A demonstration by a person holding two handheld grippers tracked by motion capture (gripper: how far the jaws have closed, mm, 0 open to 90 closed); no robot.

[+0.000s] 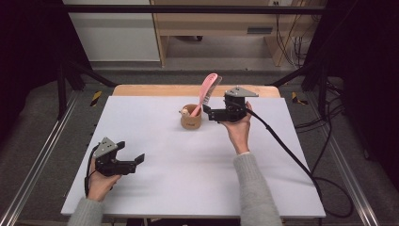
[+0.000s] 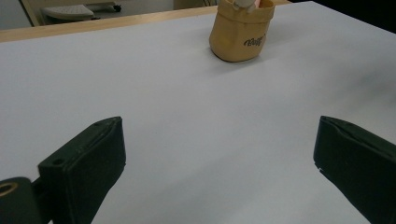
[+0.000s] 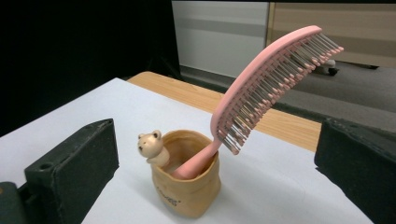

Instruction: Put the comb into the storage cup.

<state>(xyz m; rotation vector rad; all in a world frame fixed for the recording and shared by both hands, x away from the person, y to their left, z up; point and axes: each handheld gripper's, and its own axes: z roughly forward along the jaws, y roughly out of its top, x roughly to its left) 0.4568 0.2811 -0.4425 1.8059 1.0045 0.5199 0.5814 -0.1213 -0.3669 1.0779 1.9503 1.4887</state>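
While the right gripper (image 1: pixel 210 113) stands beside it with jaws wide apart and empty, the pink hairbrush (image 3: pixel 261 93) stands handle-down in the tan cup (image 3: pixel 187 186), head leaning up toward the table's far edge

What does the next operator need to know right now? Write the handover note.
Right gripper: open, nothing between its fingers, held just right of the holder.
Left gripper: open and empty, low over the near left of the table.
Pink hairbrush: stands handle-down in the tan bag-shaped holder, leaning on its rim, bristle head tilted up and out.
Holder: upright at the table's far middle, a small bear figure on its rim.
Done: brush is in the holder and released.
Left: probably just draw the right gripper clear without knocking the brush.
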